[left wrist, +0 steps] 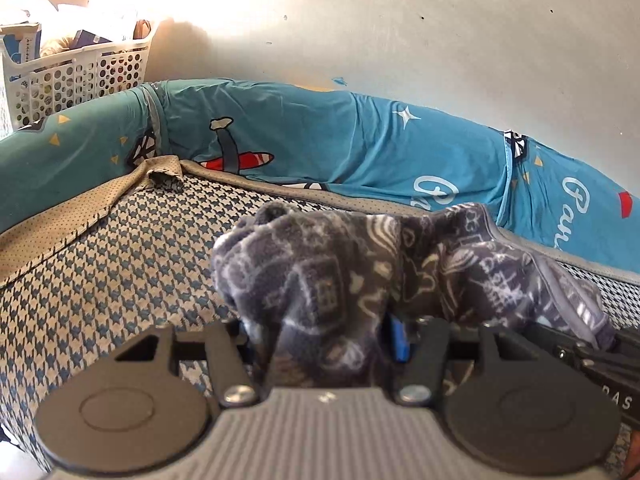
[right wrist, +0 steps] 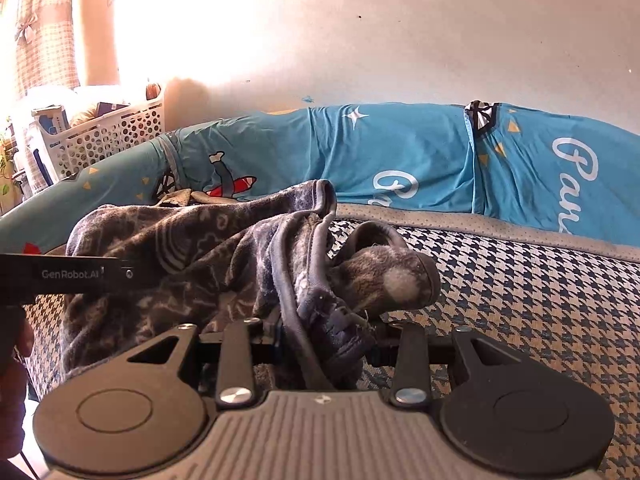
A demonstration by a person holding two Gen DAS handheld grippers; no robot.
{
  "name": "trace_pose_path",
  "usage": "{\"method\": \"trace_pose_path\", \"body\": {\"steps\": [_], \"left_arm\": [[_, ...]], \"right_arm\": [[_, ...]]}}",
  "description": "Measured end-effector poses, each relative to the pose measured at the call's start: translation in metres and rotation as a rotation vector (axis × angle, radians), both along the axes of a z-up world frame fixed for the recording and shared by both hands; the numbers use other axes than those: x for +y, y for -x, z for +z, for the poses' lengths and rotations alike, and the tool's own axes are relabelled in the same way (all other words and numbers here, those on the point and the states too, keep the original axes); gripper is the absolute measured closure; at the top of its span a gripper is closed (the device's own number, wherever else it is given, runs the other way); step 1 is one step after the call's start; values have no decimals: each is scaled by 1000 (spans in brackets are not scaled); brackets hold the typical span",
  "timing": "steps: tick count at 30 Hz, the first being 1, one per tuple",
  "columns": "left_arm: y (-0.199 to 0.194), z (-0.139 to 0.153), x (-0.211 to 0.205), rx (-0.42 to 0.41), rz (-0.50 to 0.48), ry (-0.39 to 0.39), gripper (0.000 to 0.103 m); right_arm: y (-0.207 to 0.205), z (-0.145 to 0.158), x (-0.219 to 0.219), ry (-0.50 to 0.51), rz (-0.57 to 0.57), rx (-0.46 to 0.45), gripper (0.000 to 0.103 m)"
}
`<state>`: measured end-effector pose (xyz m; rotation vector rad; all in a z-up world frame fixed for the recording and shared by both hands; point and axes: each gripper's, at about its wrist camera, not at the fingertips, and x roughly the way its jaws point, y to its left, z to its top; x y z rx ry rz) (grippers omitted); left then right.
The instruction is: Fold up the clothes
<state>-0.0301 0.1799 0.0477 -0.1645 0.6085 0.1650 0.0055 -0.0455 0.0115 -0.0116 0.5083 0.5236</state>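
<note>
A grey fleece garment with a pale line-drawn print hangs bunched and crumpled above the houndstooth bed cover; its piped hem twists in loose folds. One cuff or pocket opening gapes, showing a fuzzy pale lining.

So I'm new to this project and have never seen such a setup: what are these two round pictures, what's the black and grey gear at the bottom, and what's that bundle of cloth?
No robot here: a person holds a two-finger tool in each hand, each with a wide-angle camera looking along its fingers. One picture comes from the left gripper, the other from the right gripper. Both have their jaws closed on the same grey patterned fleece garment, bunched up between them. In the right view the left tool enters from the left edge. Below lies a houndstooth bed cover, with blue cartoon bedding along the wall and a white laundry basket beyond.
</note>
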Motion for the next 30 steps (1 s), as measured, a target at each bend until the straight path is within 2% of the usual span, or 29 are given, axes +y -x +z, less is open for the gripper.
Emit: {"method": "trace_pose_path", "body": {"steps": [11, 22, 30], "left_arm": [[15, 1, 44, -4, 82, 6, 49], [24, 1, 72, 13, 119, 40, 49], [26, 4, 88, -10, 149, -8, 49]], "right_arm": [[1, 2, 45, 2, 69, -11, 67], [4, 1, 64, 14, 124, -5, 67], [3, 9, 92, 35, 139, -35, 67]]}}
